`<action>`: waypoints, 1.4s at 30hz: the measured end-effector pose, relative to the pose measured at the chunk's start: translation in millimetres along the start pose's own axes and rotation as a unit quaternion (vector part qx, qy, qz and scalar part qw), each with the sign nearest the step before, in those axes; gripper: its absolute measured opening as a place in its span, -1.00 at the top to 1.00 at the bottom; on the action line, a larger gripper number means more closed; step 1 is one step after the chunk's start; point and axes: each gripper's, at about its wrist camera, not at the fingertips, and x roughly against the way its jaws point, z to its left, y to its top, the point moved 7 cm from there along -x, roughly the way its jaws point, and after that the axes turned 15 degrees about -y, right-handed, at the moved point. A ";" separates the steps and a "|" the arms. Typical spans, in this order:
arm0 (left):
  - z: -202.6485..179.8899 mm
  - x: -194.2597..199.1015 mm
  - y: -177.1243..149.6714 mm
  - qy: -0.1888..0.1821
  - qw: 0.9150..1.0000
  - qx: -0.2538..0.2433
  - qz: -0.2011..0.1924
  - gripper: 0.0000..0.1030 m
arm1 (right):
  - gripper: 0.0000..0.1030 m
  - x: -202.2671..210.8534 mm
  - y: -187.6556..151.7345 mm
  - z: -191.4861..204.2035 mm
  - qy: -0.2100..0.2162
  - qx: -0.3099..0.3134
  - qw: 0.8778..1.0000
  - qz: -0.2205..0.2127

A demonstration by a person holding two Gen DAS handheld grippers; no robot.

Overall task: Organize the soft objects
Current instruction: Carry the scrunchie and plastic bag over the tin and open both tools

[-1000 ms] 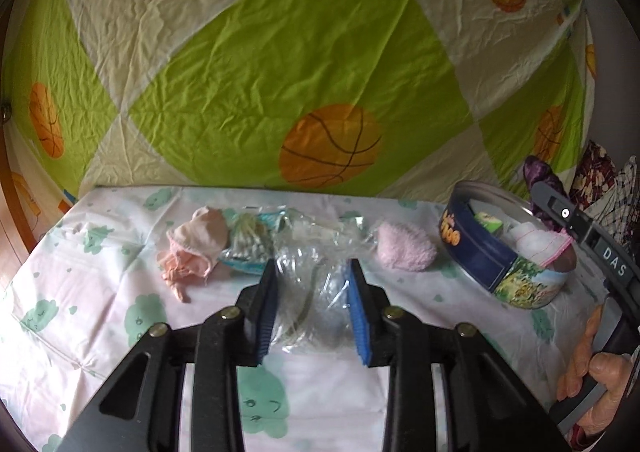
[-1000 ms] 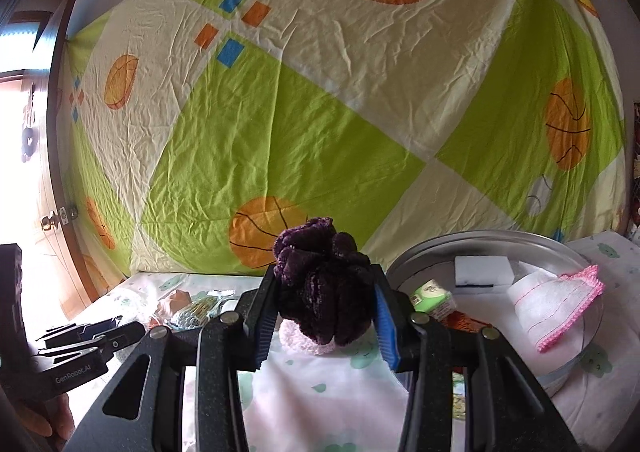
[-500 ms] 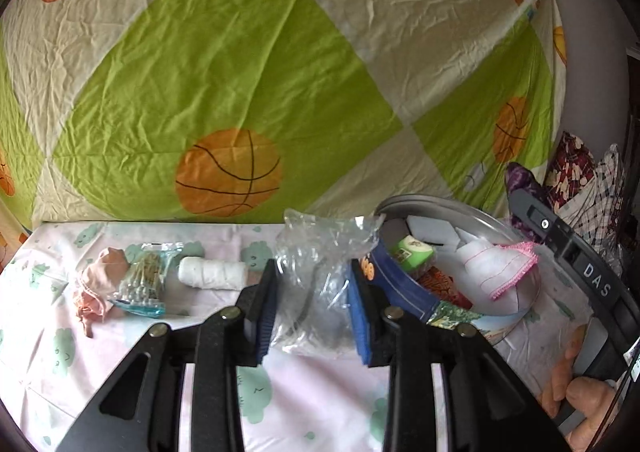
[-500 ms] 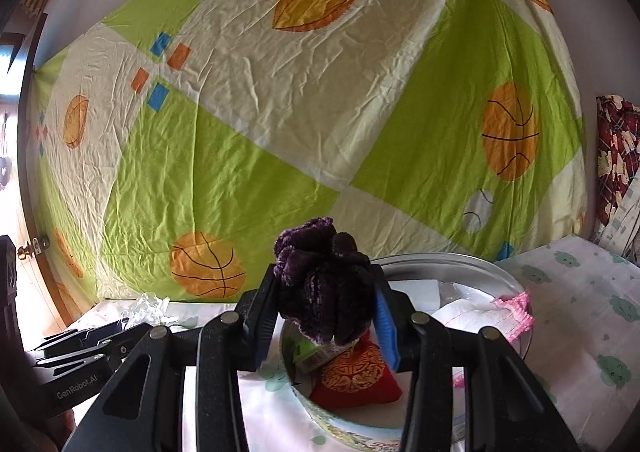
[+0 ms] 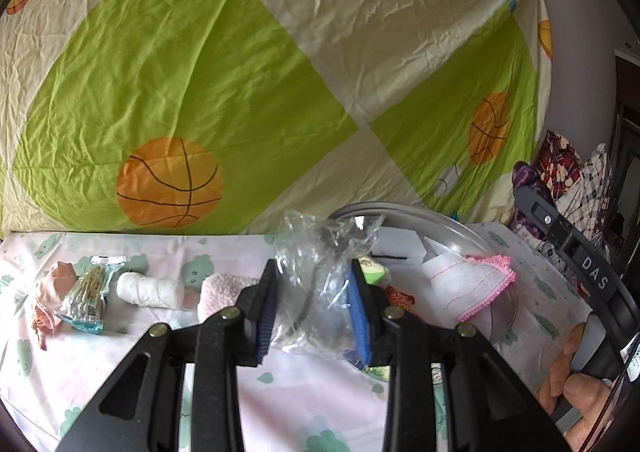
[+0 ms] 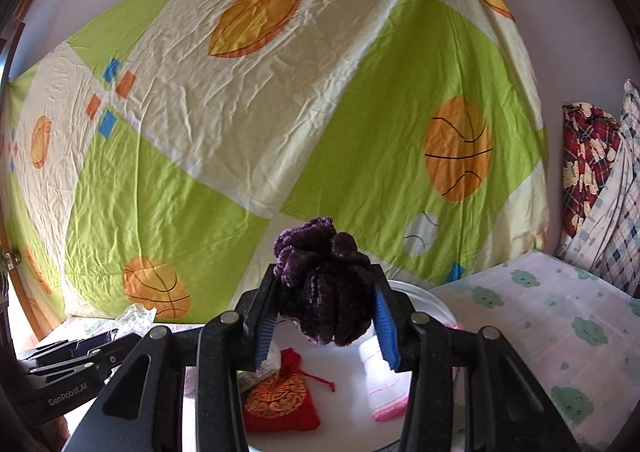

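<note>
A: Scrunchie (image 6: 324, 288), purple, pinched in right gripper (image 6: 325, 318), pads pressed on both its sides. It hangs over the tin (image 6: 436, 302), above the red pouch (image 6: 280, 398) and the pink-edged cloth (image 6: 380, 392) lying inside.

B: Left side?

A: Left gripper (image 5: 314, 314) clamped on a clear plastic bag (image 5: 320, 272), crumpled, held above the sheet (image 5: 280, 392) at the tin's near edge (image 5: 440, 217).

B: Step in hand?

A: Carry-to-container, I judge. Both loads are at the tin, neither let go. Pink puff (image 5: 224, 288), white roll (image 5: 154, 290), packet (image 5: 88, 298) and pink cap (image 5: 50, 292) remain out on the sheet, left of the tin, so the job looks perhaps half done.

B: Next move?

A: Likely spread the right jaws and let the scrunchie drop; it sits over open floor between pouch and cloth. The bag needs carrying further in over the rim first, and it may cling to a pad.

B: Orientation?

A: Scrunchie is bunched into a lump, roughly upright, slightly taller than wide; no clear pointing end. Bag stands tall, long axis vertical, its mouth upward as far as I can tell.
</note>
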 end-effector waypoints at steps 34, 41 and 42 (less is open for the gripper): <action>-65.1 -118.5 -12.6 -0.009 0.997 -0.008 0.072 0.40 | 0.12 -75.9 -28.4 -52.2 -0.081 0.075 0.992 0.058; -59.8 -119.8 -14.9 0.005 0.997 -0.016 0.072 0.40 | 0.12 -82.7 -41.2 -42.2 -0.063 0.080 0.991 0.082; -58.7 -120.4 -15.2 0.006 0.997 -0.016 0.073 0.40 | 0.11 -83.9 -42.8 -41.1 -0.060 0.083 0.991 0.087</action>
